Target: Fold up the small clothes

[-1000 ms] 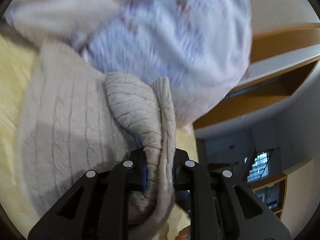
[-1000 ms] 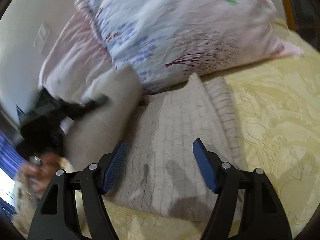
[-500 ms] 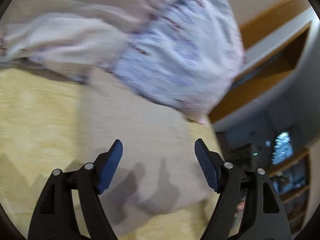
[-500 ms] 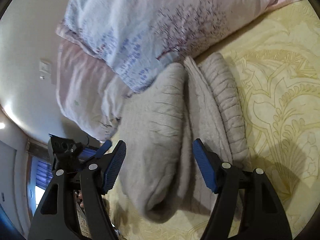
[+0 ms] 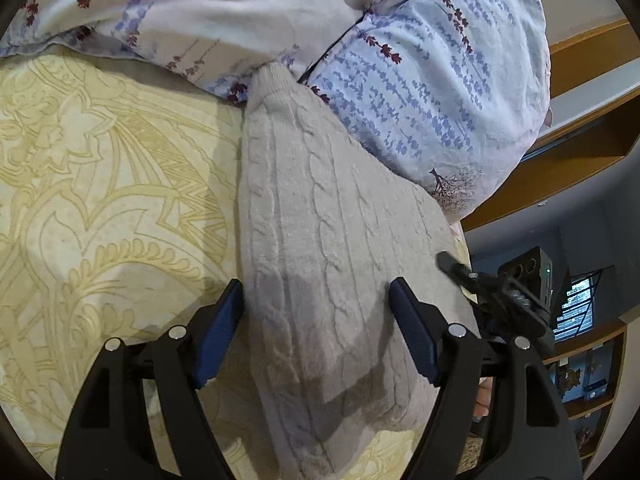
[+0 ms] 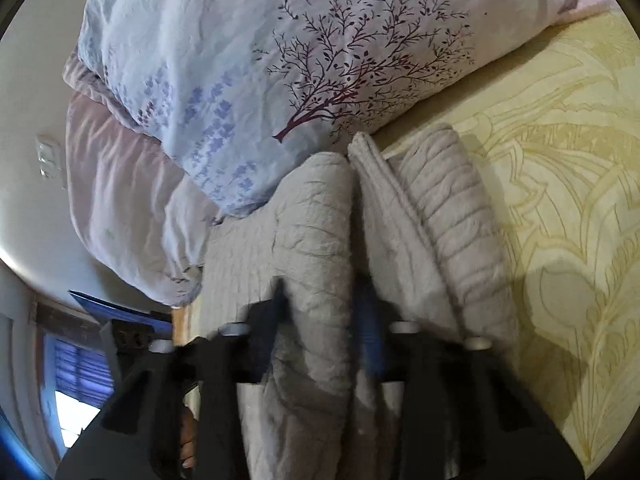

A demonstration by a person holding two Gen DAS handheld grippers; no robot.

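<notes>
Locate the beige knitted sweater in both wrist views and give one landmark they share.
Left wrist: the sweater runs from the centre down between the open left gripper.
Right wrist: the sweater lies at lower centre, a fold of it pinched in the right gripper.
Shared landmark: the floral pillow behind it.

Bed surface w/ pale yellow bedspread (image 5: 100, 200), ornate embossed leaf pattern, even daylight on it. Two pillows at head of bedspread: floral pillow (image 6: 320, 60) w/ dark tree print and blue sprigs, lying over a plain pinkish pillow (image 6: 116, 184). Behind the pillows, off-white wall (image 6: 28, 92) w/ a light switch plate (image 6: 48, 156). Beyond the floral pillow in left view, wooden shelving (image 5: 560, 176), orange-brown, open compartments. Further off past the bedspread edge, dim area w/ bright window (image 5: 576, 304); lower shelves (image 5: 588, 380) w/ small items, too small to identify. Right view: another window (image 6: 76, 376), bluish, bright at bottom.
</notes>
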